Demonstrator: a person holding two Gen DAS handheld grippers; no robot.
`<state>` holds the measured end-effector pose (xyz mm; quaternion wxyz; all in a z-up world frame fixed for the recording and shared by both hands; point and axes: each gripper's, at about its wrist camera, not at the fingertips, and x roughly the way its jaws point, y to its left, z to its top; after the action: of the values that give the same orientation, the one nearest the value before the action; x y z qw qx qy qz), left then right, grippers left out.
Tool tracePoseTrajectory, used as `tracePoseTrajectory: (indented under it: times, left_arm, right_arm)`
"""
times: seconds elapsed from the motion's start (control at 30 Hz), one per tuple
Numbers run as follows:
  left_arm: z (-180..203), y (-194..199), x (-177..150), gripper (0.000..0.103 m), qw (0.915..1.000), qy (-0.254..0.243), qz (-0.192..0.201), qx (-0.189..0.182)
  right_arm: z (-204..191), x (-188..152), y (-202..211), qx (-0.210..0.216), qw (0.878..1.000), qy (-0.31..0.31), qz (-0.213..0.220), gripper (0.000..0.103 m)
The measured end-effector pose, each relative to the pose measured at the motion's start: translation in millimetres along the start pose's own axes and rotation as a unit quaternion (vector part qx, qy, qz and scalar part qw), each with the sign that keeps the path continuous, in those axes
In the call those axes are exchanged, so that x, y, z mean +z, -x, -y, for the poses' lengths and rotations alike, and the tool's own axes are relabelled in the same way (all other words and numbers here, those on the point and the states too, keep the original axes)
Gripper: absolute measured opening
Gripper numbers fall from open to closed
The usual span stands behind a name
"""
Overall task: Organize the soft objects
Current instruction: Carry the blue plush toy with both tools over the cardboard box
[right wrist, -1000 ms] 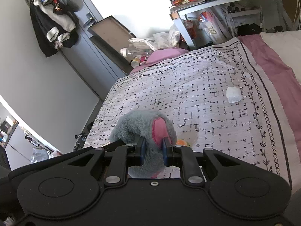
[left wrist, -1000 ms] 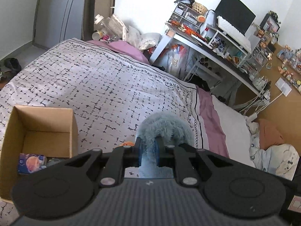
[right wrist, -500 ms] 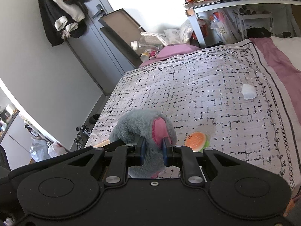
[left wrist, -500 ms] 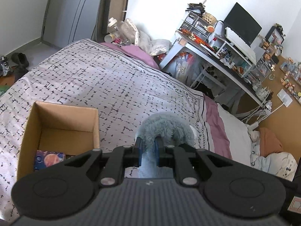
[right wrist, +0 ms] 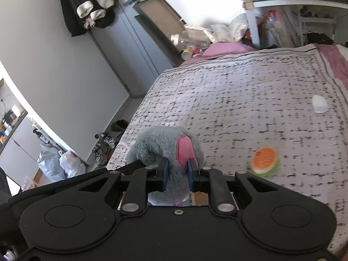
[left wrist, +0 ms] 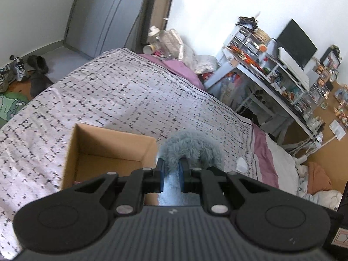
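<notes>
Both tongs, left (left wrist: 171, 175) and right (right wrist: 177, 174), clamped on grey plush toy (right wrist: 165, 148), held above bed (left wrist: 121, 100); cardboard box (left wrist: 108, 150) just left; orange squishy (right wrist: 264, 159) on bedspread.

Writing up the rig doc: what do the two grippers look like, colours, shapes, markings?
Both look alike in build. Left gripper: matte black, two round discs on its wings, silver pivot screws, blue pads on the fingers, ribbed grey body with a small logo. Right gripper: same black wings, discs, screws and blue pads, but a smooth black body with one centre screw. No cables or sleeves visible.
</notes>
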<state>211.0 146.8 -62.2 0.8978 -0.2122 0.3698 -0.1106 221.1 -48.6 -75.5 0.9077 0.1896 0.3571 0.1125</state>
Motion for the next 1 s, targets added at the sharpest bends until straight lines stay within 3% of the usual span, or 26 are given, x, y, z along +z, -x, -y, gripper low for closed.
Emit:
tracePoseTrajectory:
  times: [0.47, 1.0]
  left_arm:
    - [-60, -12, 15, 0.012, 0.9994, 0.030, -0.005, 0.018]
    - [-100, -49, 20, 0.012, 0.9978, 0.045, -0.031, 0.037]
  right_arm:
    - [-35, -9, -49, 0.010, 0.999, 0.002, -0.030, 0.018]
    - [-39, -19, -104, -0.004, 0.998, -0.026, -0.061, 0.019]
